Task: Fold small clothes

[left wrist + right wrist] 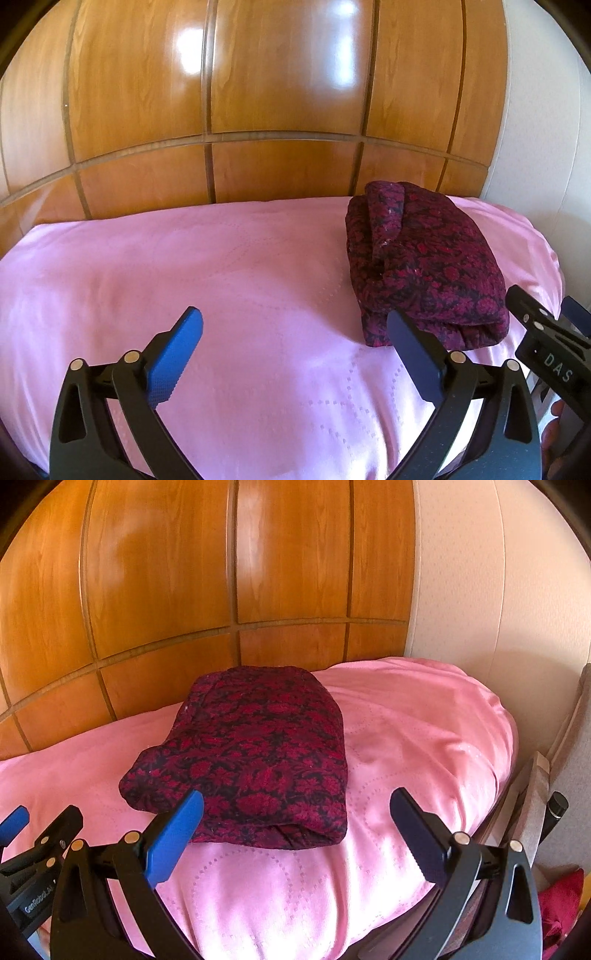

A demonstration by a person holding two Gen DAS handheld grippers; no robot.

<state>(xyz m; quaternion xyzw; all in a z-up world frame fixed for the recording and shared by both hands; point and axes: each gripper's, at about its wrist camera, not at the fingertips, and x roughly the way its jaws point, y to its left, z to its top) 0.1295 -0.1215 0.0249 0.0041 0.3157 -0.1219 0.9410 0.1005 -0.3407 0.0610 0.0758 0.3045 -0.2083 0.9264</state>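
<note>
Fingers on both grippers stand wide apart with nothing between them: the left gripper [295, 354] hangs over bare pink bedspread [184, 266], the right gripper [295, 834] just short of the folded garment [251, 757]. That garment, a dark cloth with a red floral print, lies as a compact folded bundle on the bed, its long axis running away from the fingers toward the wooden panelled wall [184, 572]. From the right gripper it sits ahead and slightly left, its near folded edge just past the blue left finger [177, 834]; from the left gripper it lies ahead and off to the right, beyond the dark right finger [413, 354]. The right hand looks the nearer one, so any further tidying or lifting would likely fall to it. Folding appears finished or nearly so. Readable writing: "DAS" on the right gripper's body seen from the left wrist, and what looks like "GenRobot.AI" on the left gripper's body seen from the right wrist.
</note>
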